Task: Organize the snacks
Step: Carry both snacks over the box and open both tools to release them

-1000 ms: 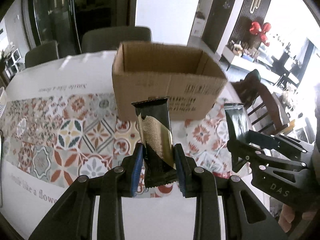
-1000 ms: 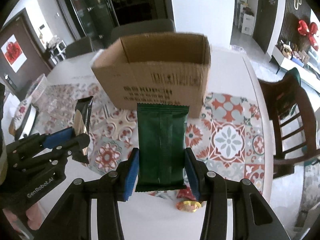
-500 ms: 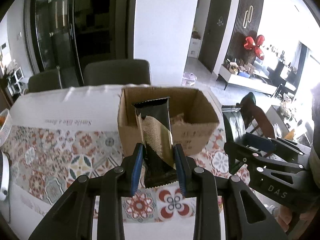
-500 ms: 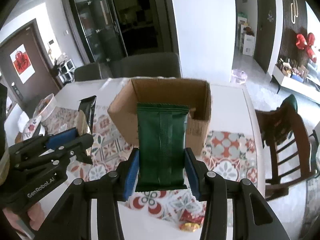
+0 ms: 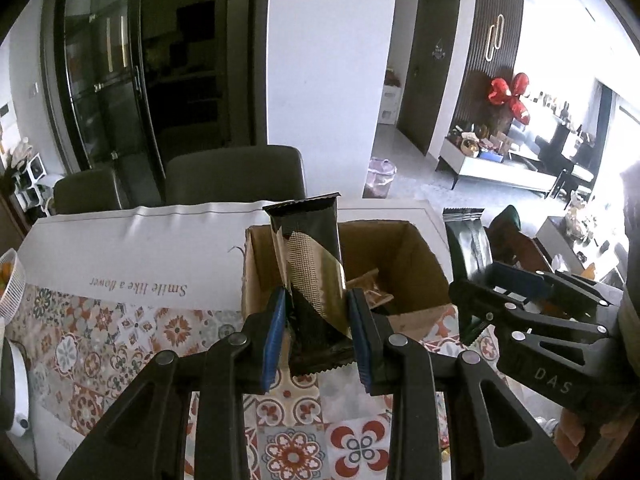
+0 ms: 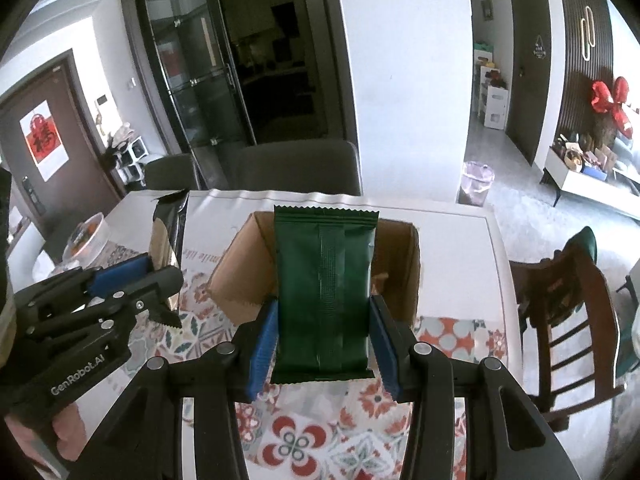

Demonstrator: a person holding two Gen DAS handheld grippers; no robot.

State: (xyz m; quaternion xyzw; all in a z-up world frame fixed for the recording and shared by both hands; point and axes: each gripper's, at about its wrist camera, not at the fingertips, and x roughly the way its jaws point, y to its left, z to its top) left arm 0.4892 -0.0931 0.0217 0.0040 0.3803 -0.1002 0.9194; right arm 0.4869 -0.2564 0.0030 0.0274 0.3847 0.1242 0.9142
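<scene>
My left gripper (image 5: 316, 312) is shut on a black and gold snack bar (image 5: 310, 264) that stands upright between its blue pads, in front of an open cardboard box (image 5: 416, 256). A brown packet lies inside the box. My right gripper (image 6: 323, 328) is shut on a dark green snack pack (image 6: 325, 296), held upright before the same cardboard box (image 6: 236, 272). In the right wrist view the left gripper (image 6: 160, 280) shows at the left with its black and gold bar (image 6: 168, 232). In the left wrist view the right gripper (image 5: 480, 284) shows at the right with its green pack (image 5: 468, 240).
The box stands on a table with a patterned tile cloth (image 5: 100, 340) and a white cloth with lettering (image 5: 140, 240). Grey chairs (image 5: 236, 176) stand behind the table, a wooden chair (image 6: 568, 300) at its right. A white basket (image 5: 10, 280) sits at the left edge.
Both grippers have risen with their snacks, so the box now sits lower and its open top and inside show. The grips on both snacks are unchanged.
</scene>
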